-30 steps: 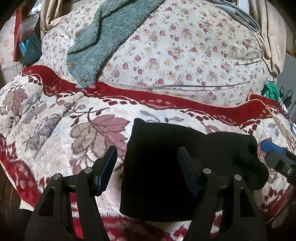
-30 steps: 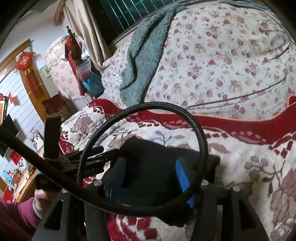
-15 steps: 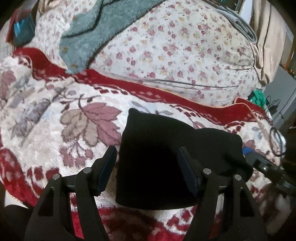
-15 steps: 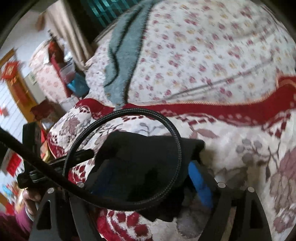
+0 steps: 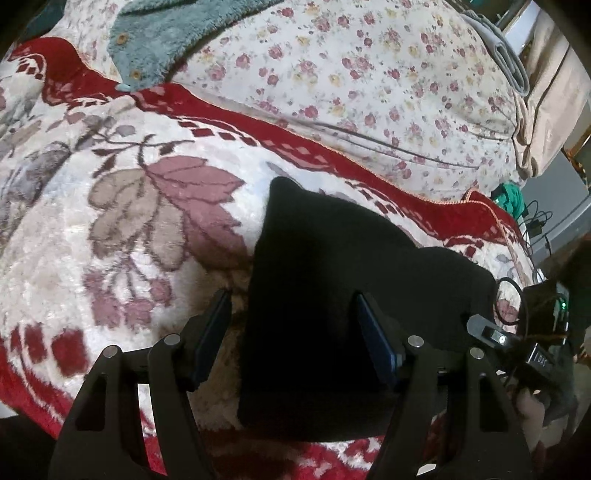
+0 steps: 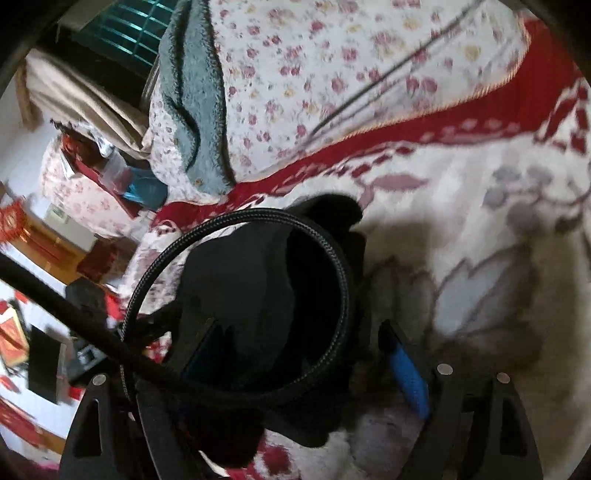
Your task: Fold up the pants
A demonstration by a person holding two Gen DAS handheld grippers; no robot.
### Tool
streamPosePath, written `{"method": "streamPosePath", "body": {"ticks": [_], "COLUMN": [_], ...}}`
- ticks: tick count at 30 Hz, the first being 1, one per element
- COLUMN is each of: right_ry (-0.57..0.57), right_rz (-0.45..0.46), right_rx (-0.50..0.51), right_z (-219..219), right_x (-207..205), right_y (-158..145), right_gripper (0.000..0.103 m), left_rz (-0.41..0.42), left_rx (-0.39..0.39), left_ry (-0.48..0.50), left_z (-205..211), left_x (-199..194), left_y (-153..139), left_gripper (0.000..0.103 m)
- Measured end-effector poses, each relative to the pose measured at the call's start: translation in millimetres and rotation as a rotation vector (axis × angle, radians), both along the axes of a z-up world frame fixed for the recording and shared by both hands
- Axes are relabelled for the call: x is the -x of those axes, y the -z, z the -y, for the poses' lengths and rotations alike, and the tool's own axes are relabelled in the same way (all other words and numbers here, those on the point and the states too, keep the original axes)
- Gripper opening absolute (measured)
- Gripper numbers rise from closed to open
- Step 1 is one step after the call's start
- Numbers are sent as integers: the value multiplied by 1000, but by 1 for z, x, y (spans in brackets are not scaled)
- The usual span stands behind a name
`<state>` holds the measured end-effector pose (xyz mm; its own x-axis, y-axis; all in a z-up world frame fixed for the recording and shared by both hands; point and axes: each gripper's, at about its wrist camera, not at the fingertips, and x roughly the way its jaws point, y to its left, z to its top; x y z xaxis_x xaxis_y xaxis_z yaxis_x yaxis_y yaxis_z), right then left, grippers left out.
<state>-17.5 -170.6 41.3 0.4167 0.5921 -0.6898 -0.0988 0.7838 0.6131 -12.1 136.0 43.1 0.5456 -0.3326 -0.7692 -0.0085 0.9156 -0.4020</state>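
Note:
The black pants [image 5: 332,240] lie folded into a compact dark bundle on a red and cream leaf-pattern blanket [image 5: 155,229]. My left gripper [image 5: 291,306] hovers low over the bundle's near left part, open. One finger is just off the cloth's left edge and the other is above the cloth. In the right wrist view the pants [image 6: 258,280] show as a rumpled black heap. My right gripper [image 6: 306,362] straddles its near end with jaws opening and the pads off the cloth. A braided black cable [image 6: 332,258] loops in front of that heap.
A flowered quilt [image 5: 369,81] is piled behind the blanket, with a teal fleece garment [image 5: 173,33] draped on it. A person's hand [image 5: 532,413] holds the other tool at the right edge of the left wrist view. Furniture and red decorations [image 6: 22,229] stand past the bed's left side.
Both grippers have sunk closer to the pants. The right gripper's jaws have spread wide and let go of the black cloth, and that gripper has rolled. The left jaws stay wide.

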Motion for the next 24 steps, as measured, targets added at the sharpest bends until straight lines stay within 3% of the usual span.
{"method": "streamPosePath", "body": {"ticks": [2,5,7,18,20,22,24], "right_ry": [-23,-48,-60,-44,-46,-68,-82], "right_rz": [-14,3,4,31,26,33,46], "right_rx": [-47,-37,-35,-48,-35,-12,-16], "right_z": [-3,-8,-10,-9,-11,-15,-16], "right_x": [-2,-2,-4,-1,-2,-2,-1], "right_y": [8,10,12,14,13,12,12], "right_gripper": [86,88,89,90,86,70,67], "left_rz": [-5,-18,-25,-12,-12,-9,-4], "left_rx": [-2,2,-1,-3,-4,-8,-14], "left_ry": [12,19,8,9,9,10,11], "left_z": [2,3,2,4,4,4,4], "left_x": [-2,-6,-8,-13,-13,-13,-13], "left_y": [5,11,15,22,22,22,21], "left_gripper": [72,73,82,86,85,85,85]}}
